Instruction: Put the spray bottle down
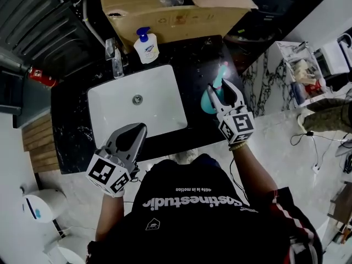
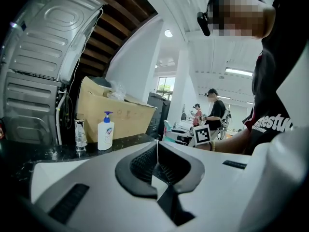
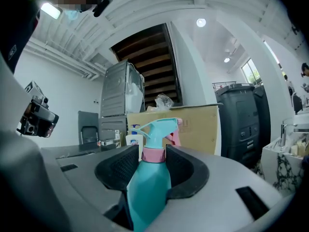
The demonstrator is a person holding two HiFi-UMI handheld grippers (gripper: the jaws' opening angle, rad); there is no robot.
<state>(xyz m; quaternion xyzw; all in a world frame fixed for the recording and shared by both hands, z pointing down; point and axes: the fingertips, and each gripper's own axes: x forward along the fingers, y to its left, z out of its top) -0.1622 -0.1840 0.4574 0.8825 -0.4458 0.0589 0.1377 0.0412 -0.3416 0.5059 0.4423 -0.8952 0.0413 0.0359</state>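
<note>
Head view gives us a black counter (image 1: 198, 54) with one white sink (image 1: 107, 111) set in it, and a bare dark strip between the sink and the counter's right edge. Our right gripper (image 1: 221, 87) is clamped on the one teal spray bottle (image 1: 210, 102), upright over that strip just beside the sink's rim. We cannot tell whether its base touches. Our left gripper (image 1: 138, 130), jaws together on nothing, hangs at the sink's front edge. Behind the sink stand one faucet (image 1: 116, 59), one soap pump bottle (image 1: 146, 45) and one cardboard box (image 1: 165, 12), which closes off the back.

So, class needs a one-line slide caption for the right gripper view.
Right claw clamped on an upright teal spray bottle, cardboard box behind.
</note>
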